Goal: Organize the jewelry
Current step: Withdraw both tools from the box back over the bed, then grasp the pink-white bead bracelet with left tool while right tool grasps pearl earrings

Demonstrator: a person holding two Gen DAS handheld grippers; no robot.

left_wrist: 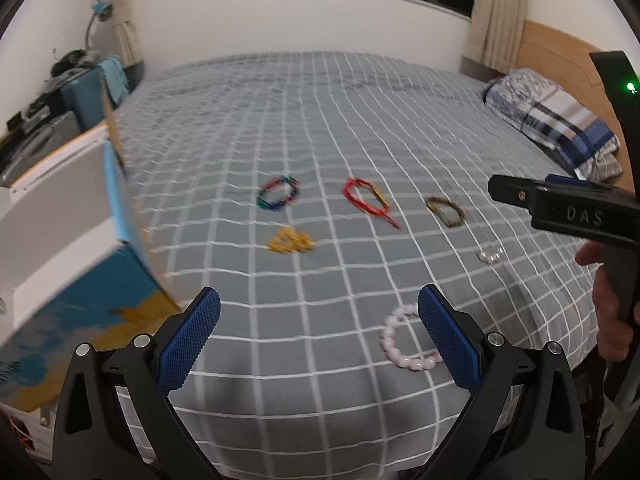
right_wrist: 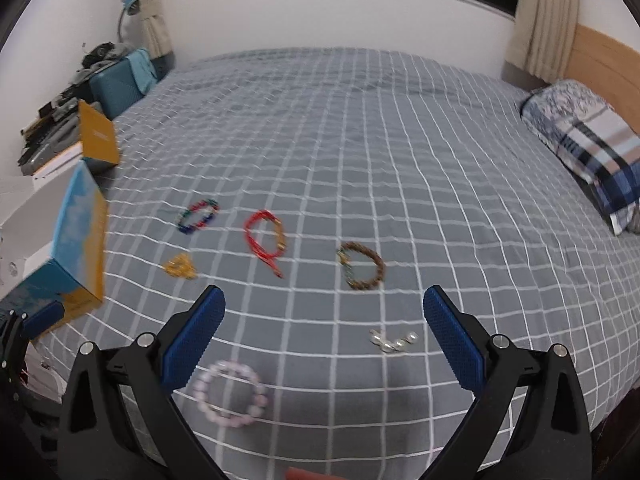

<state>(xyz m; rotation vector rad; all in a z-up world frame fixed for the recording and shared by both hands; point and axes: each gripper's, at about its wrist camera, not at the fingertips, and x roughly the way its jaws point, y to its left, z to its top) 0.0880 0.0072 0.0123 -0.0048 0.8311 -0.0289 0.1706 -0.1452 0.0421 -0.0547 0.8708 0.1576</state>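
Several pieces of jewelry lie on a grey checked bed (left_wrist: 320, 120): a multicoloured bead bracelet (left_wrist: 278, 193) (right_wrist: 198, 216), a red cord bracelet (left_wrist: 368, 199) (right_wrist: 264, 240), a brown bead bracelet (left_wrist: 446, 209) (right_wrist: 362, 266), a gold piece (left_wrist: 290, 241) (right_wrist: 181, 267), a pearl piece (left_wrist: 490, 255) (right_wrist: 394, 341) and a pink bead bracelet (left_wrist: 406, 340) (right_wrist: 229, 394). My left gripper (left_wrist: 319, 302) is open and empty above the bed's near edge, beside the pink bracelet. My right gripper (right_wrist: 324, 300) is open and empty above the pearl piece. An open blue and yellow box (left_wrist: 86, 264) (right_wrist: 78, 240) stands at the left.
A plaid pillow (left_wrist: 560, 120) (right_wrist: 588, 144) lies at the bed's right, against a wooden headboard (right_wrist: 600, 60). Clutter and a teal case (right_wrist: 116, 88) stand on the left beyond the bed. The other gripper's body (left_wrist: 568, 210) shows at the right of the left wrist view.
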